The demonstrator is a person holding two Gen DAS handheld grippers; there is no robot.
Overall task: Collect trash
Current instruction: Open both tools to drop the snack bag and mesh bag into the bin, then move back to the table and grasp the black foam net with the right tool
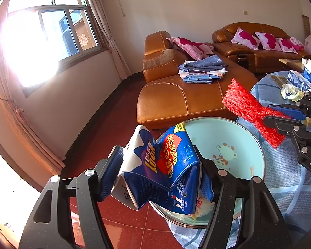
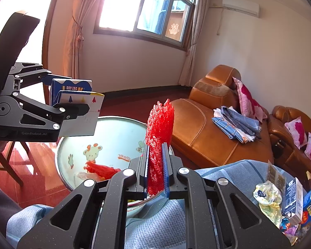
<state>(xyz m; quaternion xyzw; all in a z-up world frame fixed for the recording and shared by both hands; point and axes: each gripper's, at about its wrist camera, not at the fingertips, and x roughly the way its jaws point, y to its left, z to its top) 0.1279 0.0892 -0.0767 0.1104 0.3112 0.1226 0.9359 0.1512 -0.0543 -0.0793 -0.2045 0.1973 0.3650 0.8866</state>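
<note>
My left gripper (image 1: pixel 159 176) is shut on a crushed blue and white milk carton (image 1: pixel 161 166) and holds it over the near rim of a pale green basin (image 1: pixel 238 132) with a cartoon print. It also shows in the right wrist view (image 2: pixel 72 103) with the carton (image 2: pixel 76 95) above the basin (image 2: pixel 114 137). My right gripper (image 2: pixel 155 170) is shut on a red foam net sleeve (image 2: pixel 159 137), held upright beside the basin's rim. It appears in the left wrist view (image 1: pixel 267 116) with the sleeve (image 1: pixel 244 105). A red scrap (image 2: pixel 101 169) lies in the basin.
A table with a blue cloth (image 2: pixel 228 172) carries a crumpled yellow wrapper (image 2: pixel 267 195), cartons (image 2: pixel 294 201) and other scraps at the right. A brown leather sofa (image 1: pixel 176 97) with folded blue cloth (image 1: pixel 203 70) and pink pillows stands behind. The floor is red tile (image 1: pixel 118 112).
</note>
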